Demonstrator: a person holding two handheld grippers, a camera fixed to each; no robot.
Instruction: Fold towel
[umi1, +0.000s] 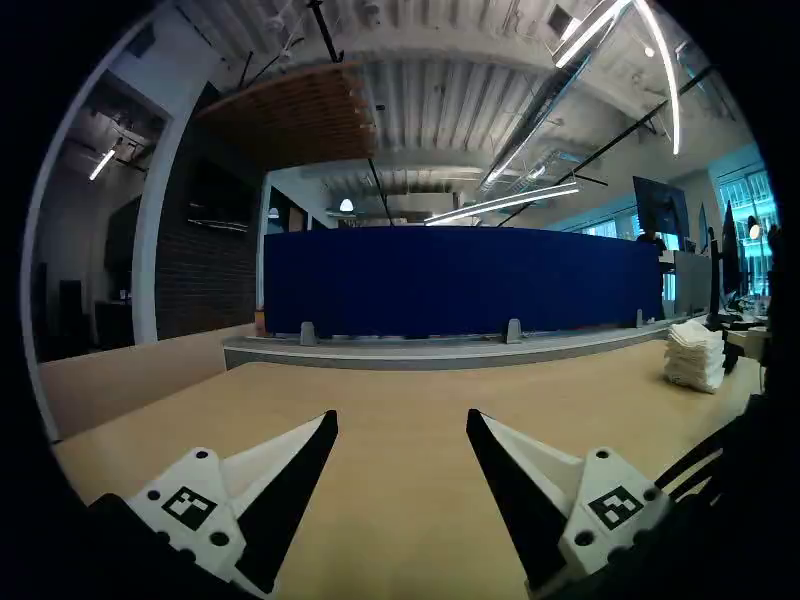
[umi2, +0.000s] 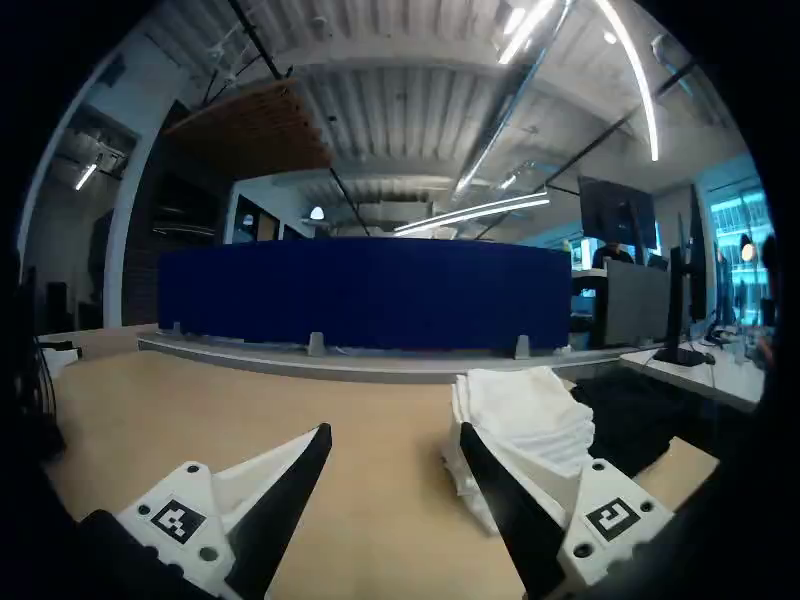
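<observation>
Hovering over the table (umi1: 400, 500), left gripper (umi1: 400, 414) and right gripper (umi2: 394, 427) gape wide, empty; best to pinch only the top layer off the towel stack (umi2: 525, 405) at lower right

You are viewing white towels (umi2: 530, 410), tan table (umi2: 200, 420), deep blue divider (umi2: 360, 295), white fingers (umi1: 250, 462) wearing black-and-white square markers.

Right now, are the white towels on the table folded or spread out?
Folded: the white towels sit in a layered stack on the table, fold edges visible down its side.
</observation>
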